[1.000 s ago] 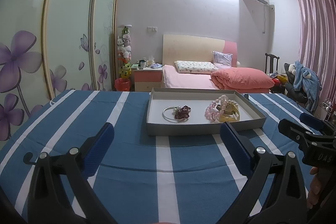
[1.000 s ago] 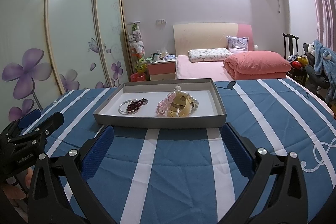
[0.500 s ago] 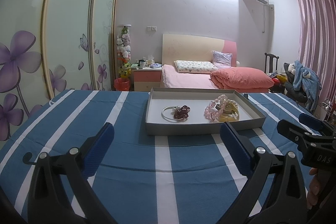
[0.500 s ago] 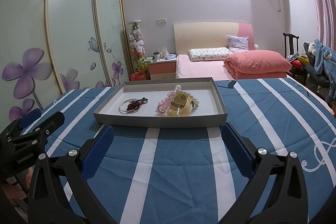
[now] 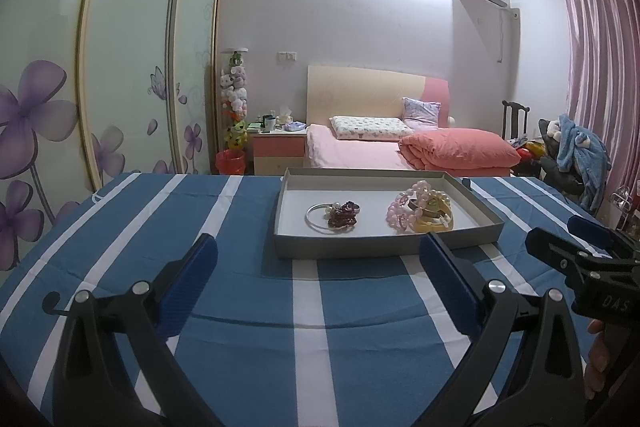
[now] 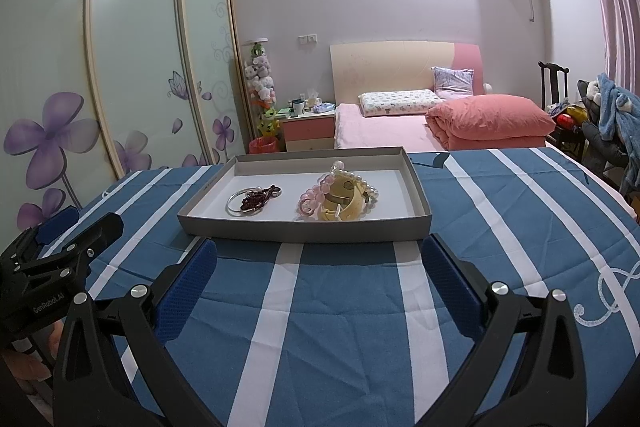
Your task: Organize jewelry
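Grey tray (image 6: 304, 233) mid-frame on the striped desk (image 6: 320, 307). Silver bangle (image 6: 240, 205) lies left, tangled pink-and-pearl bead heap (image 6: 340, 193) right (light, slippery, loose strands). Left hand-held gripper (image 5: 318, 281) and right hand-held gripper (image 6: 320, 281) both spread, empty. Best pinched at the rim.

A blue cloth with white stripes (image 5: 248, 291) is spread over the table. Beyond its far edge a bed (image 5: 360, 151) with a folded pink quilt (image 5: 460, 149) is seen, a nightstand (image 5: 280, 147) beside it, and a flower-printed wardrobe (image 5: 120, 67) along the left wall.
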Demonstrator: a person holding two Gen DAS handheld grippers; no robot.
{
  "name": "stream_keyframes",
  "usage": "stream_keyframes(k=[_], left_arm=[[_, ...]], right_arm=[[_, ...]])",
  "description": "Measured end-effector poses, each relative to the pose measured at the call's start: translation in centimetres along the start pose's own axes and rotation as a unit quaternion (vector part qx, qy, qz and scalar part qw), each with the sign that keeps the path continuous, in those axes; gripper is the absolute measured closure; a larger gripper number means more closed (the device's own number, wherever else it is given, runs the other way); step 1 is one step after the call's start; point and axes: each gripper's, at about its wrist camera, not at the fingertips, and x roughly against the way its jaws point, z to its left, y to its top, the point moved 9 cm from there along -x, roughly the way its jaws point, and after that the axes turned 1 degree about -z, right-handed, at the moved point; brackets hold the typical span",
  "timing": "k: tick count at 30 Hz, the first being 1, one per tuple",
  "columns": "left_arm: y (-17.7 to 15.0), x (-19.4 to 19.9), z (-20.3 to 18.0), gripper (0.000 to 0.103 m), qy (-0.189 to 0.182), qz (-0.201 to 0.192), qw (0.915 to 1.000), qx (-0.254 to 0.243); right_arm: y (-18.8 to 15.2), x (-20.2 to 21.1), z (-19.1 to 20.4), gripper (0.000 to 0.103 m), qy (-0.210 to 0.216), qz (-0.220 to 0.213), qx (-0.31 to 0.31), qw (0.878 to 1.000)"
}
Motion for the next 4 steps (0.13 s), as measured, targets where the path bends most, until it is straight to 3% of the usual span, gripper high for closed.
stream_keyframes(k=[4], left_arm=[[0.07,-0.04,0.05,0.004,-0.003,0.003,1.0,0.001]], right_arm=[[0.0,0.01,0.02,0.002,0.0,0.0,0.0,1.0]])
